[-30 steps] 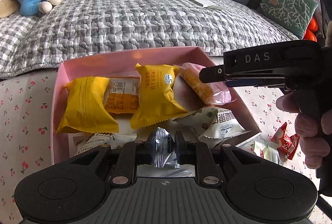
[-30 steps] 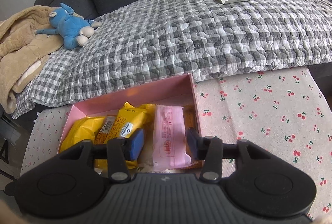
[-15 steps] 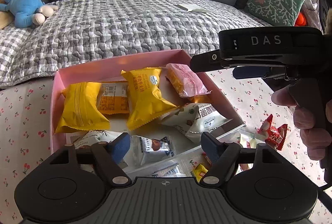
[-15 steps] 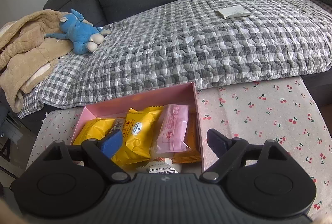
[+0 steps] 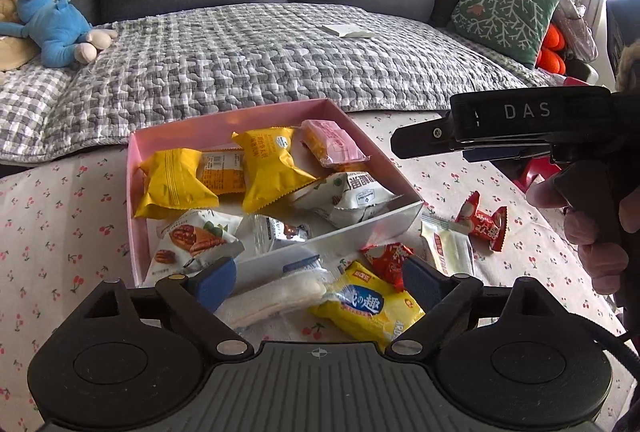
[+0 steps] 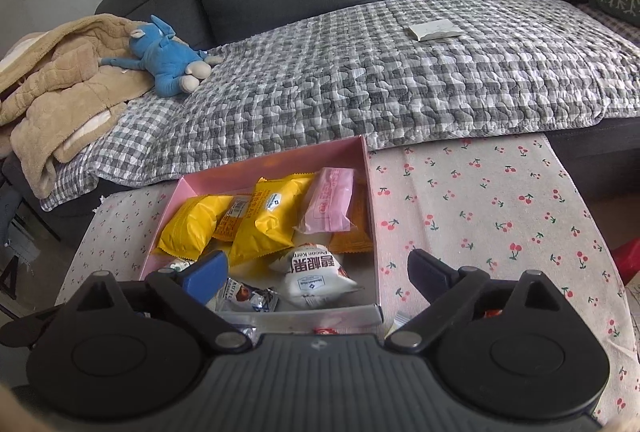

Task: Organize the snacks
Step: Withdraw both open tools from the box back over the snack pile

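Note:
A pink box [image 5: 136, 168] on the cherry-print table holds several snack packets: yellow ones [image 5: 264, 168], a pink one [image 5: 336, 146], white nut packs [image 5: 352, 198] and a silver one [image 5: 276, 230]. The box also shows in the right wrist view [image 6: 370, 192]. My left gripper [image 5: 316, 278] is open and empty, above loose snacks in front of the box: a white bar [image 5: 276, 298], a yellow packet [image 5: 368, 306] and red candies [image 5: 484, 222]. My right gripper [image 6: 316, 272] is open and empty, above the box's near right corner; it also shows in the left wrist view [image 5: 420, 144].
A grey sofa with a checked quilt [image 5: 260, 64] lies behind the table. A blue plush toy [image 5: 56, 28], a green cushion [image 5: 504, 16] and a white packet [image 5: 348, 30] lie on it. A beige blanket [image 6: 60, 92] is at its left end.
Both grippers opened and drew back from the box. The left let go of the silver packet, the right let go of the pink packet; both now lie in the box.

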Motion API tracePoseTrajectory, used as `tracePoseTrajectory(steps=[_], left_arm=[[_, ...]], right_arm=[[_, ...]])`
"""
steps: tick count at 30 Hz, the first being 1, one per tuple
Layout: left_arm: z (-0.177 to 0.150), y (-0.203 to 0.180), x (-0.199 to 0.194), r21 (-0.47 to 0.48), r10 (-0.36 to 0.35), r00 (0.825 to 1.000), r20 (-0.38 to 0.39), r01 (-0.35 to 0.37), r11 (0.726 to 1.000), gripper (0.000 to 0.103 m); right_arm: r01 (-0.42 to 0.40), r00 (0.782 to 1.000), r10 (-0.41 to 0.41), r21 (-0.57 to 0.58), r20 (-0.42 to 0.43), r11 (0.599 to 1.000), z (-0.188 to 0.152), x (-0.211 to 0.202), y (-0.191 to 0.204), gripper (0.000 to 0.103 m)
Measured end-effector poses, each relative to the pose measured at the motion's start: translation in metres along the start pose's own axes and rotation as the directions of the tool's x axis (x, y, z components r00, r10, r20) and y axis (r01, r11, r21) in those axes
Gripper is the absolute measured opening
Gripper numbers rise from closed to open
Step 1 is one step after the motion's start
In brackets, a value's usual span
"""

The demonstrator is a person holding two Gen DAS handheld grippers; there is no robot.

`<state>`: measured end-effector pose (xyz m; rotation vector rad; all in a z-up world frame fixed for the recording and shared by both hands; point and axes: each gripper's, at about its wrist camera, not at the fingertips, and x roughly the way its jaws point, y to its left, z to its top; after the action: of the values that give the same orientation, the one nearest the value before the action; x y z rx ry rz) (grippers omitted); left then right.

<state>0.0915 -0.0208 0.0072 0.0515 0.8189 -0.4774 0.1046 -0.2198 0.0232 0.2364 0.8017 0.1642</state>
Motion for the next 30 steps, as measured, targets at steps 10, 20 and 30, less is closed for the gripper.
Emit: tracePoseTrajectory(steps=[10,20,30], left_arm=[[-0.032,0.002,-0.023,-0.002,0.021,1.0,0.009,-0.021,1.0,0.098],[-0.063,0.009,-0.023,0.007,0.077,0.997,0.009,-0.077,0.997,0.099],[-0.087,0.015,-0.016,0.011,0.113,0.993,-0.025,-0.113,0.994,0.099]], right_arm=[[-0.005,1.0,0.005,-0.045,-0.005,0.999,-0.031,-0.017,0.012,0.099],[0.007,1.0,-0.006,-0.086,0.017,0.996,-0.062,-0.029,0.008,0.102],[0.059,0.998,-0.061,-0.222,-0.001,0.973,-0.089,-0.031,0.003,0.103]])
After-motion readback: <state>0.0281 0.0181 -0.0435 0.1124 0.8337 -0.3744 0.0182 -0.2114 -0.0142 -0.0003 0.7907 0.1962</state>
